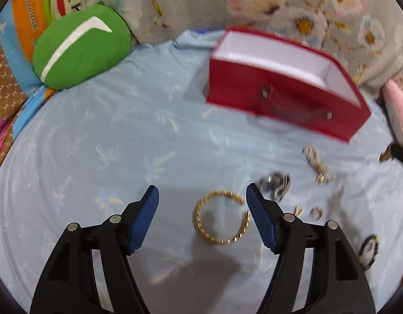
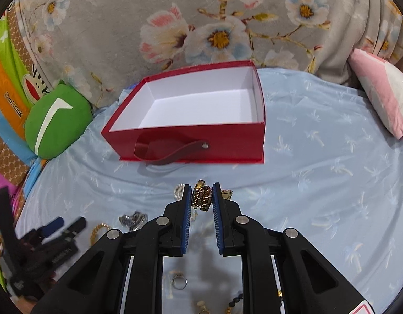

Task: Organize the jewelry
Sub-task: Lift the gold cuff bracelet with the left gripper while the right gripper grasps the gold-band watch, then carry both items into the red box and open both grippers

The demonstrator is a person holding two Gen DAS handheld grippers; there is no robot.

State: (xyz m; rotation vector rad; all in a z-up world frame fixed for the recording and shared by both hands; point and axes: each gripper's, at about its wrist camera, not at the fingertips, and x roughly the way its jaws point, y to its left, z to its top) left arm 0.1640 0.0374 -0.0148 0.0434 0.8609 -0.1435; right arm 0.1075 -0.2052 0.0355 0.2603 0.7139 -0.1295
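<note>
The red box is seen empty on the bedsheet. A gold link bracelet — limp, slippery, best pinched mid-chain — is clamped by the right gripper; the left gripper, jaws spread, frames a rigid gold bangle.

My left gripper hangs over the pale blue sheet with its jaws apart, nothing between the blue pads. Just below the gap lies a twisted gold bangle, open-ended, flat on the cloth and apart from both pads. To its right I see a dark metal piece, a gold chain bracelet, and small rings, all blurred. The red box stands open farther back, and a green cushion sits at upper left.
</note>
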